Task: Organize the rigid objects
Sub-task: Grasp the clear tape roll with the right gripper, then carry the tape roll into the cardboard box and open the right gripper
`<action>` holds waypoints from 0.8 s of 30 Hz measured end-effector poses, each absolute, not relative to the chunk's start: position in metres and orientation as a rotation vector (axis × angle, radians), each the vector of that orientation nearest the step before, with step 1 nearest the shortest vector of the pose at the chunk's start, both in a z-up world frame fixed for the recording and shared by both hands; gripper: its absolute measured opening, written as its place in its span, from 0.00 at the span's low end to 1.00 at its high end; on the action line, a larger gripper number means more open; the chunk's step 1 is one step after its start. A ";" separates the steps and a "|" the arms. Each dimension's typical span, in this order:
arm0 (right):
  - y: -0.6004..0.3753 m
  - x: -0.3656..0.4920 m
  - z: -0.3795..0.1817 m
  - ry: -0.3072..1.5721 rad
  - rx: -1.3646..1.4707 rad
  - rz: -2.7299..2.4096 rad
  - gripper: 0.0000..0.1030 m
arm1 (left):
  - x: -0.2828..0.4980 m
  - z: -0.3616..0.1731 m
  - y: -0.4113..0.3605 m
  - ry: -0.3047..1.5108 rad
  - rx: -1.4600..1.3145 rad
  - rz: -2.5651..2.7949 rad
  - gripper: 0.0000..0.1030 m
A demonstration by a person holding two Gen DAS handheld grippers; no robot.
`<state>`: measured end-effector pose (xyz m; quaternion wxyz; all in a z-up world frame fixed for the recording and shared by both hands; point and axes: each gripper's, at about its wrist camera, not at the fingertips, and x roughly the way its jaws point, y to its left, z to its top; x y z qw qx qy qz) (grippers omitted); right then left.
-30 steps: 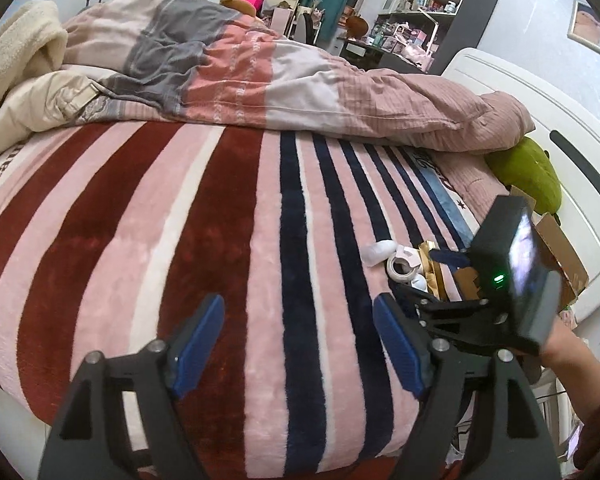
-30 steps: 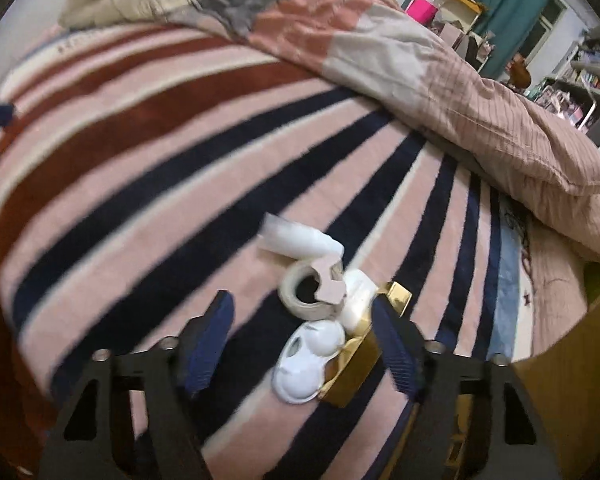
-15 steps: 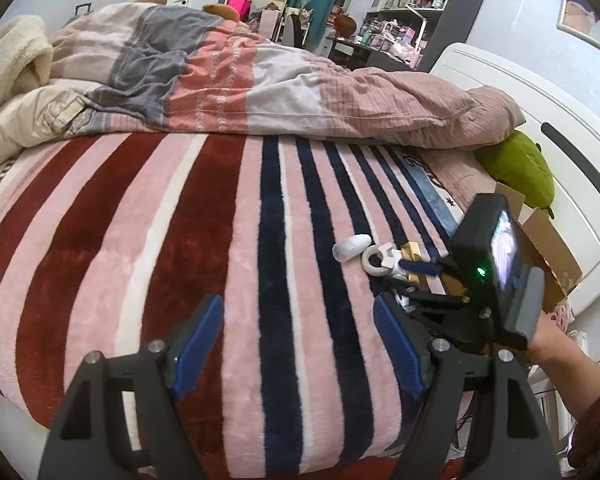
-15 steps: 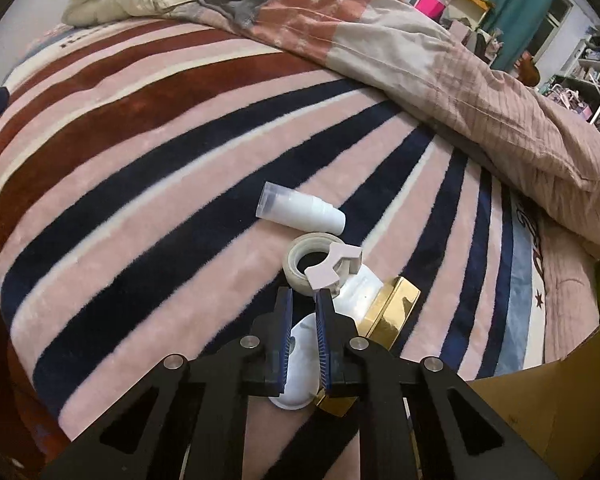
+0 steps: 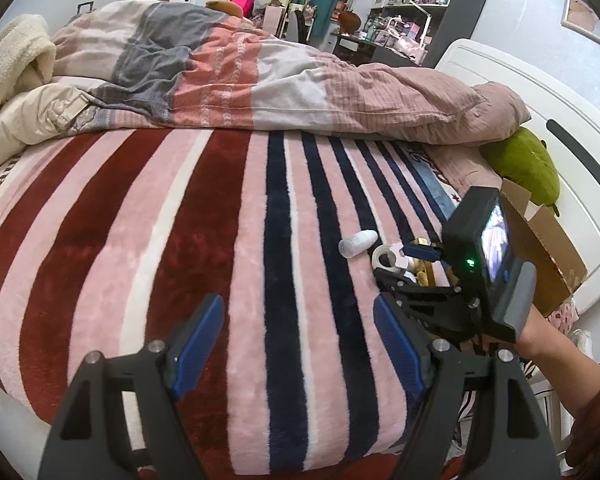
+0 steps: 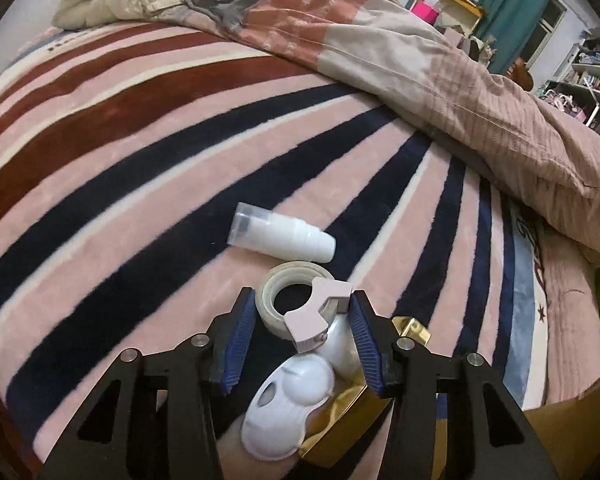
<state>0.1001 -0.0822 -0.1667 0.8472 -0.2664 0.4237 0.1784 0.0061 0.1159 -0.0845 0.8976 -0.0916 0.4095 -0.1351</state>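
The right hand-held gripper (image 6: 302, 334) has its blue fingers (image 6: 239, 340) spread apart on either side of a small pile of things on the bed, closed on nothing. Between them lie a roll of clear tape (image 6: 281, 294) with a pale pink dispenser clip (image 6: 320, 312) fitted over its rim, a white moulded plastic case (image 6: 290, 404) nearer the camera, and a white rounded piece (image 6: 342, 346) tucked beside the right finger. Under the case and the rounded piece sits a shiny gold box (image 6: 340, 432), one corner showing just past the right finger. Just beyond the tape roll a small white bottle with a clear cap (image 6: 280, 238) lies on its side, apart from the pile. All of it rests on a plush striped blanket (image 6: 140, 152) of pink, dark red and navy. The left hand-held gripper (image 5: 298, 346) hovers over the blanket with its fingers wide apart and holds nothing; the pile lies well to its right. From there the right one shows low at the pile, beside an open cardboard box (image 5: 548, 248) at the bed's edge. A rumpled duvet (image 5: 260, 80) lies across the far side of the bed.
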 end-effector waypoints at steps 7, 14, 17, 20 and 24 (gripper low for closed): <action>-0.078 0.063 -0.116 0.820 -0.459 0.560 0.42 | 0.011 -0.071 0.096 0.832 -0.253 -0.395 0.72; -0.085 0.021 -0.050 0.688 -0.373 0.700 0.42 | 0.021 -0.042 0.052 0.817 -0.299 -0.587 0.68; -0.100 0.010 -0.031 0.644 -0.352 0.693 0.42 | 0.024 -0.028 0.029 0.812 -0.300 -0.666 0.59; -0.121 0.006 -0.019 0.609 -0.329 0.671 0.42 | 0.031 -0.015 -0.004 0.810 -0.281 -0.721 0.47; -0.155 0.003 -0.008 0.570 -0.308 0.625 0.42 | 0.042 -0.005 -0.046 0.820 -0.225 -0.770 0.41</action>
